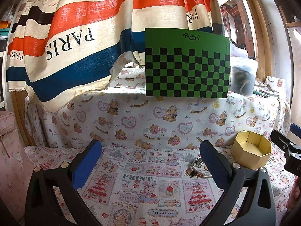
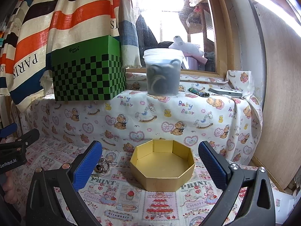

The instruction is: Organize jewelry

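Both grippers spread wide, nothing held: left gripper [image 1: 150, 162] over printed cloth [image 1: 131, 184], right gripper [image 2: 150, 162] w/ gold octagonal box [image 2: 162, 166] between its fingers. Jewelry pile [image 2: 102, 167] lies on cloth just left of box, near the right gripper's left finger.

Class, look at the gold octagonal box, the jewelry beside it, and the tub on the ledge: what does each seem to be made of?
Gold octagonal box: probably card with matte metallic-gold paper; crisp folded corners, soft sheen.
Jewelry: silvery metal rings and chain, judging by bright glints.
Tub: translucent, cloudy plastic; dark contents show through.
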### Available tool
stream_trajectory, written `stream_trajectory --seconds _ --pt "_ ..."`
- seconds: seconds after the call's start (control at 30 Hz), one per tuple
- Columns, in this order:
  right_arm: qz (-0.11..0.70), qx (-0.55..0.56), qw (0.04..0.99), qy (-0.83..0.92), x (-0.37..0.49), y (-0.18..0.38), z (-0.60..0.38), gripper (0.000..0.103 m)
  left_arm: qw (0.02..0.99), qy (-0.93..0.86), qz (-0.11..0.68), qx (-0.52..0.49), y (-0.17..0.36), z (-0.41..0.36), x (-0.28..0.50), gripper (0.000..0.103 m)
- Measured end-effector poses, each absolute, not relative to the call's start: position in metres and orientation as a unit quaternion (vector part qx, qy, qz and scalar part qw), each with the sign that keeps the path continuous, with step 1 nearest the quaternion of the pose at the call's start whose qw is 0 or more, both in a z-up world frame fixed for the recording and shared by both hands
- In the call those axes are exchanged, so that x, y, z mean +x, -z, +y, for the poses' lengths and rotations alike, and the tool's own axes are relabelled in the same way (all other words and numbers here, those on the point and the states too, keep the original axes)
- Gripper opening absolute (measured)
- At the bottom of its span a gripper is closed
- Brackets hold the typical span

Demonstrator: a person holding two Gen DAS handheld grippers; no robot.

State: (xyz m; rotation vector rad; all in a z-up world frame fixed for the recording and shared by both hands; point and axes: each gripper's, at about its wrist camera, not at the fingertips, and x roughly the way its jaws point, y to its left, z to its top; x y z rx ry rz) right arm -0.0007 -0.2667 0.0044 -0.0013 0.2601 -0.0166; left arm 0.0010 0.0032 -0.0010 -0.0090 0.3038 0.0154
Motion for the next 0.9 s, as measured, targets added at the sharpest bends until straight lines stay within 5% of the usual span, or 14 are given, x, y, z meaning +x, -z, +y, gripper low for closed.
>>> stream_trajectory --seconds 0.9 --pt "0.129 0.004 0.991 0.022 -0.0018 -0.0055 -0.2702 0.103 0.988 -0.008 0.153 -0.003 0.0017 0.0032 0.0013 0.103"
